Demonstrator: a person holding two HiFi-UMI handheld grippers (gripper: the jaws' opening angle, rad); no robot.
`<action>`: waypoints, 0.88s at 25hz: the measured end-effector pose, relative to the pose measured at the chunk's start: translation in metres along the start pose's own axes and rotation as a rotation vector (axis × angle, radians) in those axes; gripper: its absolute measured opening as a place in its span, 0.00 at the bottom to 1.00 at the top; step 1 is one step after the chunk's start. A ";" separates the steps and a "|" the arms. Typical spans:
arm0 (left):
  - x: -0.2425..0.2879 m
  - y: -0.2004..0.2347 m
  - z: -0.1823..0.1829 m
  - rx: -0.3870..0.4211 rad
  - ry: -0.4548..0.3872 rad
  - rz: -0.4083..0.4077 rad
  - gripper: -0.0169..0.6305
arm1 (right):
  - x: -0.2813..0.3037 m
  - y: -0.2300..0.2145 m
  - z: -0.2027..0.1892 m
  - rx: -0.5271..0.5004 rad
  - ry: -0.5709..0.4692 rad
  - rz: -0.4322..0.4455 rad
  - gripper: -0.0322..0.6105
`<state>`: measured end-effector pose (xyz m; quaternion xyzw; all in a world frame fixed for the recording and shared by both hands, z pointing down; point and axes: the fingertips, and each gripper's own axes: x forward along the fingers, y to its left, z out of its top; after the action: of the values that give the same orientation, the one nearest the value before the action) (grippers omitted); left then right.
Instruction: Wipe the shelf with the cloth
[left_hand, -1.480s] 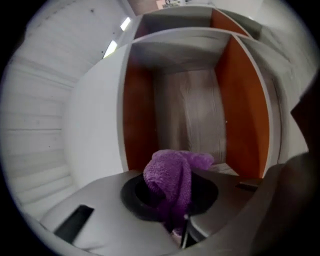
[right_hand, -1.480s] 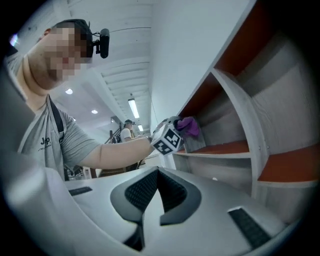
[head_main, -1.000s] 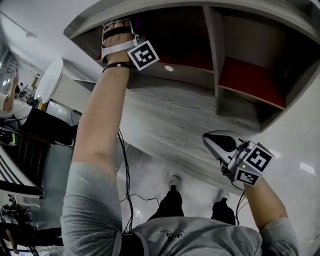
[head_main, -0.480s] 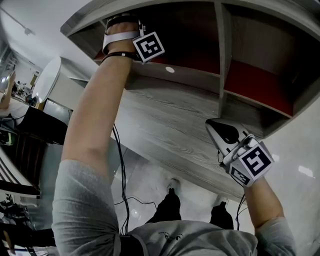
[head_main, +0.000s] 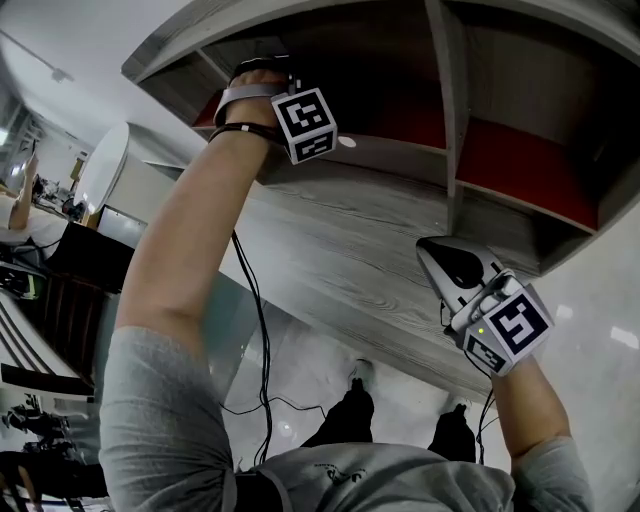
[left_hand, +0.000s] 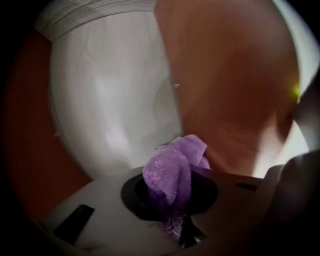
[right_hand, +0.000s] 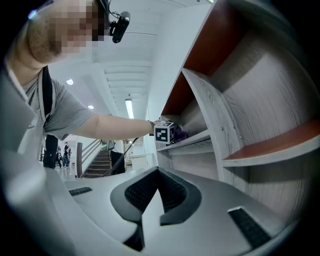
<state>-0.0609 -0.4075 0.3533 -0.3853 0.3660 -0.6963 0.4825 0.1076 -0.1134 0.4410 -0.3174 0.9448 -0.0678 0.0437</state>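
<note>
Cloth clamped in left gripper inside shelf.

Ceiling lights glare brightly behind; the shelf recess is dim, blurred close-up, edges fisheye-warped.

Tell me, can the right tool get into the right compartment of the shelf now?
Probably yes. The right tool is shut, empty, and held just outside the open front of the right compartment; nothing shows between them.
</note>
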 end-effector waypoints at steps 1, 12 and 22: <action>-0.001 -0.008 0.002 0.018 -0.014 -0.050 0.15 | 0.000 0.000 -0.001 0.005 -0.002 0.002 0.08; -0.047 0.034 -0.026 -0.151 -0.101 0.104 0.14 | 0.002 0.001 -0.002 0.041 -0.026 0.029 0.08; -0.073 0.100 -0.069 -0.148 0.053 0.570 0.14 | 0.011 0.010 -0.007 0.069 -0.019 0.049 0.08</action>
<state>-0.0657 -0.3552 0.2215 -0.2827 0.5219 -0.5139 0.6194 0.0919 -0.1109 0.4461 -0.2929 0.9490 -0.0964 0.0652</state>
